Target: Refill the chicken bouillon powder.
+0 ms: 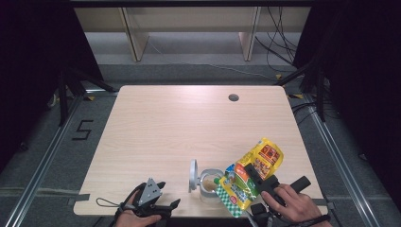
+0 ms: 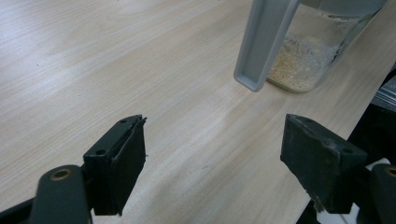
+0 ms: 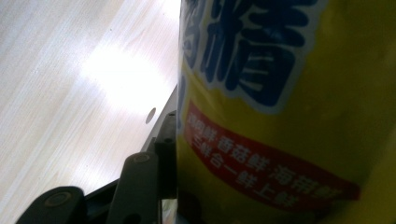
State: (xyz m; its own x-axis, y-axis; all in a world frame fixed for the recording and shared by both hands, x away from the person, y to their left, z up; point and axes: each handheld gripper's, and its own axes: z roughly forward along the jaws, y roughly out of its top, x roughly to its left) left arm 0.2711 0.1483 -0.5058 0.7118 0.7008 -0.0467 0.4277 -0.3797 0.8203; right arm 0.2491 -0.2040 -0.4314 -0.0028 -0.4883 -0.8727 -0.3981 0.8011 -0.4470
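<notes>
Yellow seasoning pouch point(image 1: 253, 176), gripped by the right gripper point(image 1: 257, 182), tips over the glass jar point(image 1: 208, 185) holding beige powder; beside the jar, the left gripper point(image 1: 163, 201) gapes, holding nothing.

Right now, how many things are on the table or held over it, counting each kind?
Yellow food pouch, held tilted in the right claw: 1
Glass jar with pale granules and a flip lid open: 1
Claws, with the left claw open and empty: 2
Total: 4
</notes>
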